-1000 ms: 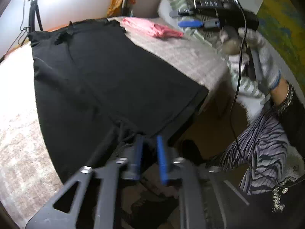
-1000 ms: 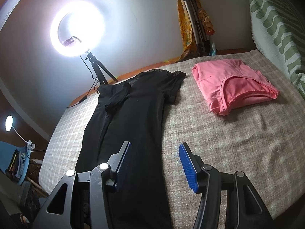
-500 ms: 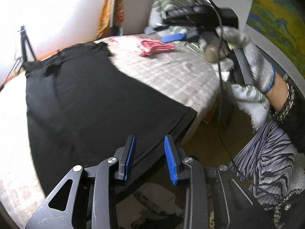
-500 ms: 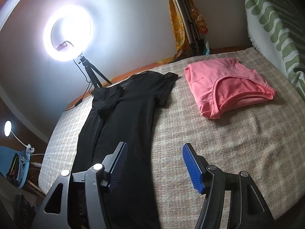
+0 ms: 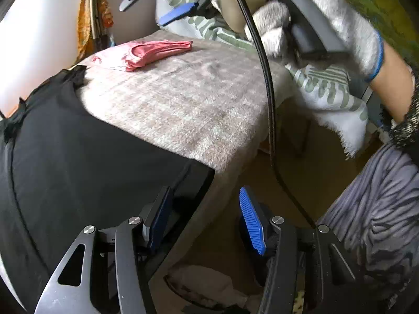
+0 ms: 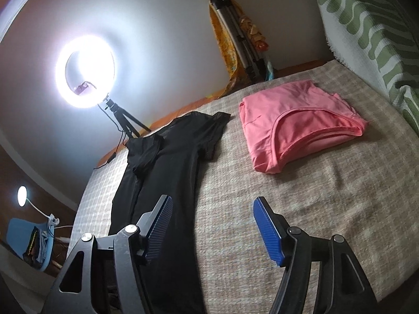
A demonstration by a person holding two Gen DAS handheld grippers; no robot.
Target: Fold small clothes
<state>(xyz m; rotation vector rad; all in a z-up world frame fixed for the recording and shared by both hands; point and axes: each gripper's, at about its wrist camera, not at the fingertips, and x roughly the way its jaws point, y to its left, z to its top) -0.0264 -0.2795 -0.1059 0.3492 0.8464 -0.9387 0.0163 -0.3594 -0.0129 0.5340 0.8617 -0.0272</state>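
Overhead, a ring light floods the checked bedspread; both grippers' jaws are opening, gripping nothing

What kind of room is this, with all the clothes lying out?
Probably a bedroom used for filming. Clothes lie on a bed with a checked cover, a striped pillow sits at its head, and a ring light on a tripod shines from beside it.
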